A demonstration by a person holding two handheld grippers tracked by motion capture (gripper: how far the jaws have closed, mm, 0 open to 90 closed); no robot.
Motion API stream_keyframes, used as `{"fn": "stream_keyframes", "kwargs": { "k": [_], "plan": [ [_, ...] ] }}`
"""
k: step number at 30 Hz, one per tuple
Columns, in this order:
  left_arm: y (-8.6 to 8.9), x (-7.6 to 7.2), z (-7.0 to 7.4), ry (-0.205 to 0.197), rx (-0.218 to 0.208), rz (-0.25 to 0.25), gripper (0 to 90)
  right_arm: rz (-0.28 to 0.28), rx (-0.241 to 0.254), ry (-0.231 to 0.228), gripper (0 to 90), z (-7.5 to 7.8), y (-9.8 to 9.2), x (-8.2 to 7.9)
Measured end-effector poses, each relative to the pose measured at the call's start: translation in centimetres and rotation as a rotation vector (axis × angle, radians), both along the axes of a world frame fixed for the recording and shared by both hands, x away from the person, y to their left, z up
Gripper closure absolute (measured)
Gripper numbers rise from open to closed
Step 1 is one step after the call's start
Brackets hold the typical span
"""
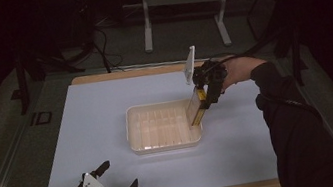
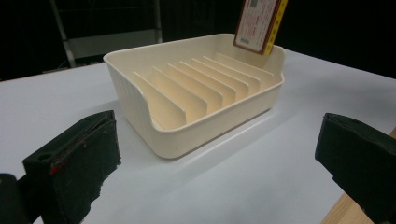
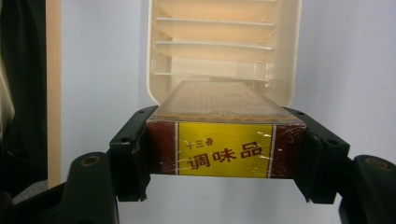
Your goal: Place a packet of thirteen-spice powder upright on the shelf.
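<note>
Nearest me, my left claw (image 1: 117, 178) rests at the front edge of the white counter (image 1: 90, 136), jaws spread wide and touching nothing. Beyond it, mid-counter, I see the cream plastic rack tray with upright dividers (image 1: 132, 129). At its far right end, my right claw (image 3: 226, 154) pinches a flat red-and-yellow cellophane-wrapped box (image 3: 224, 149) by its sides, holding it upright with its lower end at the tray's last slot.

Glossy film-wrapped box (image 3: 226, 135); smooth cream plastic rack (image 2: 196, 88) — matt white tabletop (image 1: 97, 114), wood edge
</note>
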State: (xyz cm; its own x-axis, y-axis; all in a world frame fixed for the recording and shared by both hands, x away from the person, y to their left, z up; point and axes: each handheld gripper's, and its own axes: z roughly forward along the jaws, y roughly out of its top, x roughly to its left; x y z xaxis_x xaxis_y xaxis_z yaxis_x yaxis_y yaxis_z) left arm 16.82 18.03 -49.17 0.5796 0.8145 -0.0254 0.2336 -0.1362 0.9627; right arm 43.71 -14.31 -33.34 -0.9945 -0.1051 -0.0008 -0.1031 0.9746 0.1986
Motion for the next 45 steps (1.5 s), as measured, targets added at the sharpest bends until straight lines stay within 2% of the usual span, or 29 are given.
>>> {"fn": "stream_keyframes", "kwargs": {
  "k": [10,15,20,26,37,45],
  "plan": [
    [0.0,0.0,0.0,0.001,-0.003,-0.002,0.0,-0.036,-0.019,0.020,31.7,-2.0,0.4,0.7],
    [0.0,0.0,0.0,0.001,-0.006,-0.003,0.0,-0.037,0.001,0.036,31.6,-3.0,0.4,1.0],
    [0.0,0.0,0.0,0.000,-0.009,-0.003,0.0,-0.034,0.052,0.048,31.6,-4.1,-0.2,1.2],
    [0.0,0.1,0.0,0.002,-0.005,-0.004,0.0,-0.040,0.062,0.059,31.6,-5.1,-0.5,1.5],
    [0.0,0.1,0.0,0.003,-0.005,-0.006,0.0,-0.053,0.049,0.064,31.4,-5.9,-0.2,1.7],
    [0.0,0.2,0.0,0.001,-0.010,-0.009,0.0,-0.058,0.022,0.064,31.0,-6.7,0.3,1.6]
  ]
}}
